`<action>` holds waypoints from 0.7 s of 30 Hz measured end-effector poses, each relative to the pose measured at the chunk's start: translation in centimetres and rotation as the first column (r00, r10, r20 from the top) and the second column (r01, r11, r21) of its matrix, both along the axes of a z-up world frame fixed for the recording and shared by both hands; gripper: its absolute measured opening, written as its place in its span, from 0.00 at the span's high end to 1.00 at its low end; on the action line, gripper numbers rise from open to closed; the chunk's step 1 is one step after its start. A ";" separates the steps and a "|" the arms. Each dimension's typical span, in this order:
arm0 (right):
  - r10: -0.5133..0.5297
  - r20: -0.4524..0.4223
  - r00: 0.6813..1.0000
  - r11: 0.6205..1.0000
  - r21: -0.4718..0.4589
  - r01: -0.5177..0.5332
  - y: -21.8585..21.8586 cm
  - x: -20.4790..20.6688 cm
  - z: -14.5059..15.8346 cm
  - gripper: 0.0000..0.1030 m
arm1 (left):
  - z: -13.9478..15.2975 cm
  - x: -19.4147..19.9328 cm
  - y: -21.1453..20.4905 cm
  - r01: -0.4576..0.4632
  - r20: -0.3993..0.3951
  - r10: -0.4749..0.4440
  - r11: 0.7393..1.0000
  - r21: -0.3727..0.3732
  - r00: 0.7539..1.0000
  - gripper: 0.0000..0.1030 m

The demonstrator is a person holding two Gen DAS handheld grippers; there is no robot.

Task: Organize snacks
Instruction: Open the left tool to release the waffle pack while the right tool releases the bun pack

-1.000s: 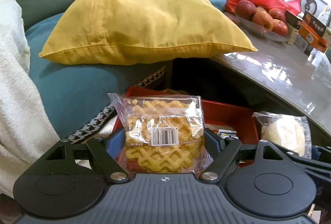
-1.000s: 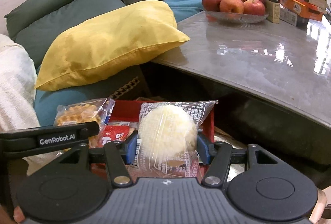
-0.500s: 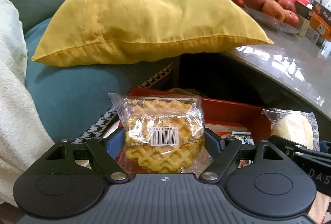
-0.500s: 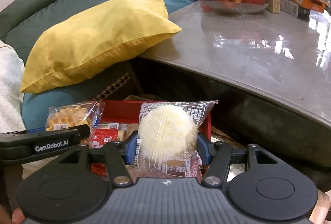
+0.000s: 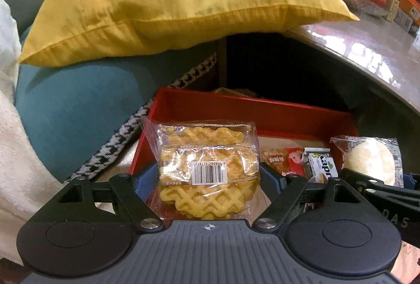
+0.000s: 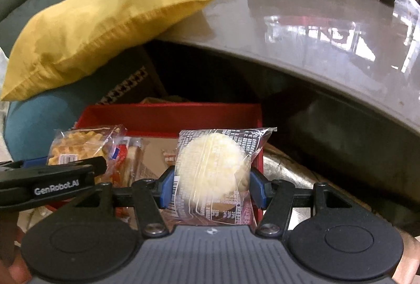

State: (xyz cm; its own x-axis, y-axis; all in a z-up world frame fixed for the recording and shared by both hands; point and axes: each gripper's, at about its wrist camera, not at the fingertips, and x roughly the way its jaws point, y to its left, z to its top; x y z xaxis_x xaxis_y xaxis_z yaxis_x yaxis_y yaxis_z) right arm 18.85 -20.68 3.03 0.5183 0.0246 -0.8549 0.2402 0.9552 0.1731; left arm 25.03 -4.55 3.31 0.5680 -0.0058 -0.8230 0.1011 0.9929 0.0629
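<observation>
Waffle pack (image 5: 207,168) clear glossy film; cushion (image 5: 170,0) matt yellow cloth; tabletop (image 6: 328,29) polished, reflective.

Daylight scene, bright overall. I read the light as coming from the upper right: the glossy grey tabletop (image 6: 328,29) carries broad white window reflections, near blown out. Deep shadow under the table edge; detail there is lost. The rumpled yellow fabric pillow (image 5: 168,3) is evenly lit, with a soft shadow on the teal cushion beneath. Strong fisheye bending at the edges in both views; the corners go dark. The clear-wrapped waffle packet (image 5: 207,168) is sharp, barcode legible. The right view is softer, its clear-wrapped round pale cake (image 6: 212,166) slightly smeared.
</observation>
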 end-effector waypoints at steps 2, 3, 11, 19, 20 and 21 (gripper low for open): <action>0.002 -0.016 1.000 1.000 0.009 -0.002 -0.1 0.1 -0.6 0.47 | -0.3 0.2 -0.2 0.009 -0.013 -0.009 1.000 0.003 1.000 0.16; 0.006 -0.029 1.000 1.000 0.015 -0.005 -0.1 0.2 -0.9 0.47 | -0.5 0.2 -0.2 0.012 -0.022 -0.012 1.000 0.000 1.000 0.16; -0.006 -0.044 0.999 0.999 0.035 0.007 -0.5 0.4 -1.6 0.46 | -0.6 0.3 0.1 0.011 -0.032 -0.011 1.000 -0.007 0.999 0.09; -0.022 -0.022 1.000 0.999 0.037 0.023 -0.8 0.0 -0.9 0.42 | 0.2 -0.5 0.6 0.004 -0.017 -0.004 1.000 -0.017 1.000 0.07; -0.025 -0.022 0.999 0.999 0.035 0.025 -0.9 -0.1 -0.8 0.42 | 0.3 -0.7 0.6 0.005 -0.015 -0.005 1.000 -0.018 1.000 0.07; -0.026 -0.020 0.999 0.999 0.037 0.027 -1.0 -0.2 -0.7 0.42 | 0.4 -0.8 0.6 0.006 -0.013 -0.007 1.000 -0.020 1.000 0.07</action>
State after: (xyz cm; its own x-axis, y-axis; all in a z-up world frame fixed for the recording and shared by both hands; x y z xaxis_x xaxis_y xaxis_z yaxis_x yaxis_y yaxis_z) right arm 18.69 -21.72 2.30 0.5023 0.0430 -0.8636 0.2687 0.9415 0.2032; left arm 24.25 -3.91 3.68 0.5572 -0.0261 -0.8300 0.1082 0.9933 0.0414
